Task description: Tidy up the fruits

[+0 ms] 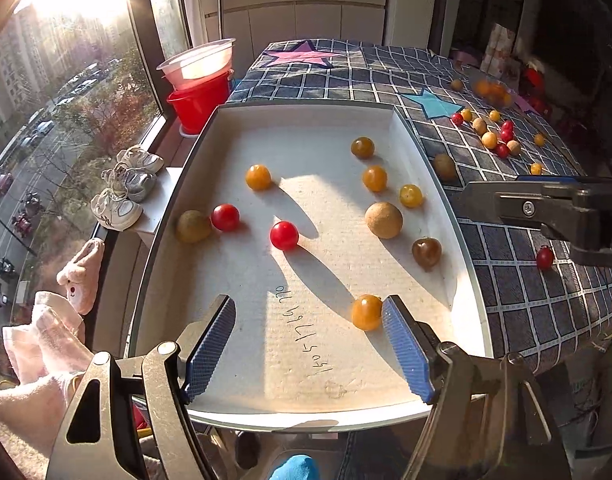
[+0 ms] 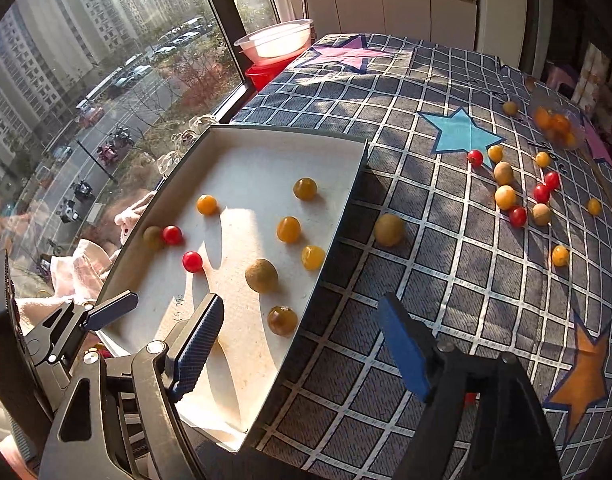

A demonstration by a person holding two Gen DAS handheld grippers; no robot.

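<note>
Fruits in white cardboard tray (image 1: 225, 128): ten small round pieces lie loose on the tray floor. Two red cherry tomatoes (image 1: 283, 235) sit left of centre, one of them touching a dull green-brown fruit (image 1: 193, 226) near the left wall. A tan longan-like fruit (image 1: 383, 219) and a dark brownish tomato (image 1: 426, 252) lie toward the right wall, with yellow-orange ones above them.

An orange tomato (image 1: 366, 312) rests on the tray floor just beside the inner face of the left tool's (image 1: 309, 344) right pad; whether they touch cannot be told. The left tool stands wide open over the near end of the tray and holds nothing.

Right tool (image 2: 301, 346): also wide open and empty. Its left pad hangs over the tray's near right corner, its right pad over the checked tablecloth (image 2: 426, 240), so the tray wall (image 2: 326, 264) lies between the fingers.

Outside the tray, one tan fruit (image 2: 389, 229) lies alone on the cloth near the tray wall. A loose cluster of red, yellow and tan fruits (image 2: 518, 200) lies farther right, beside a blue star patch (image 2: 462, 132).

A window runs along the tray's left side, with red buckets (image 1: 199, 104) at the table's far left corner.
</note>
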